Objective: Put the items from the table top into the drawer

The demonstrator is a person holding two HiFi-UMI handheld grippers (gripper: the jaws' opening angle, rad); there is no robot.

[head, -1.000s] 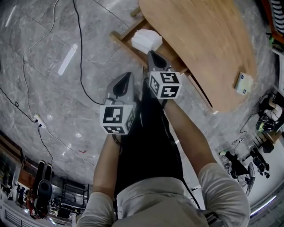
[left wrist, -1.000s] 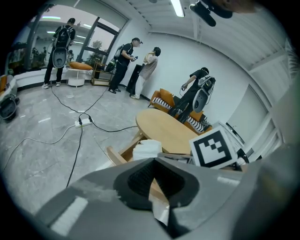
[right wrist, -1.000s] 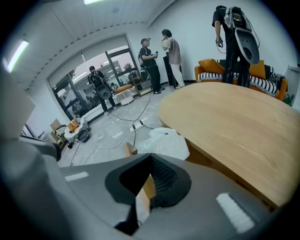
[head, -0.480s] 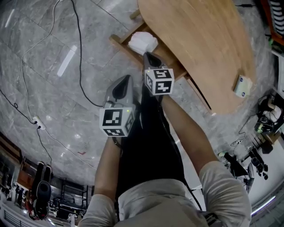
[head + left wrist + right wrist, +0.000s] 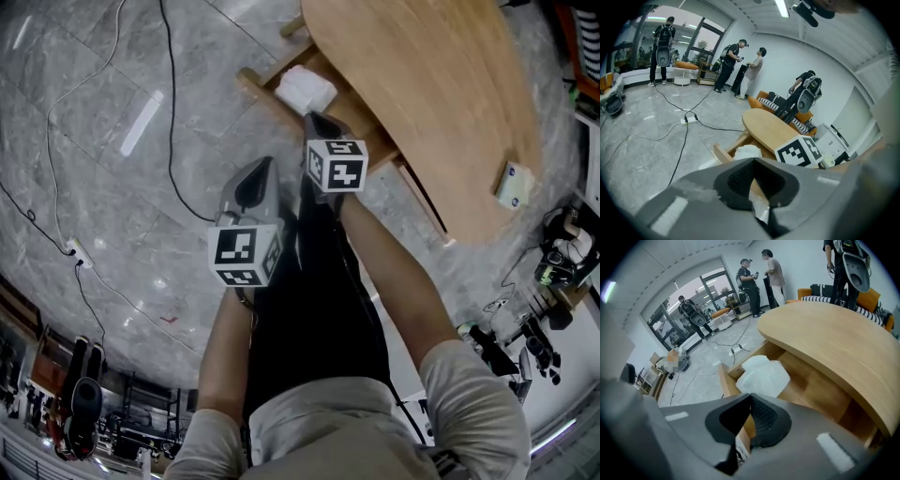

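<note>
**Drawer.** The drawer [image 5: 265,97] stands pulled out from under the table [image 5: 422,94]. It lies directly ahead of the right gripper [image 5: 317,120] and ahead and to the right of the left gripper [image 5: 265,167]. It holds one item, a crumpled white bag [image 5: 306,89]. In the right gripper view the bag [image 5: 761,376] sits against the drawer's front wall [image 5: 725,380], just beyond the jaw tips. The remaining drawer floor, further under the table [image 5: 834,343], is bare wood.

**Table top.** One small pale pack [image 5: 514,184] lies near the table's edge, well apart from both grippers and to the right of the right gripper.

**Right gripper.** The right gripper [image 5: 751,399] points steeply down. Its jaws are closed together, with nothing between the pads. The tips are at the drawer's front wall, just short of the bag. Contact with the wall cannot be confirmed.

**Left gripper.** The left gripper [image 5: 754,160] has its jaws closed together and holds nothing. It sits beside and slightly behind the right gripper, over the floor in front of the drawer [image 5: 723,153]. The bag [image 5: 747,152] and the table [image 5: 773,129] appear just beyond its tips. It touches neither.
</note>
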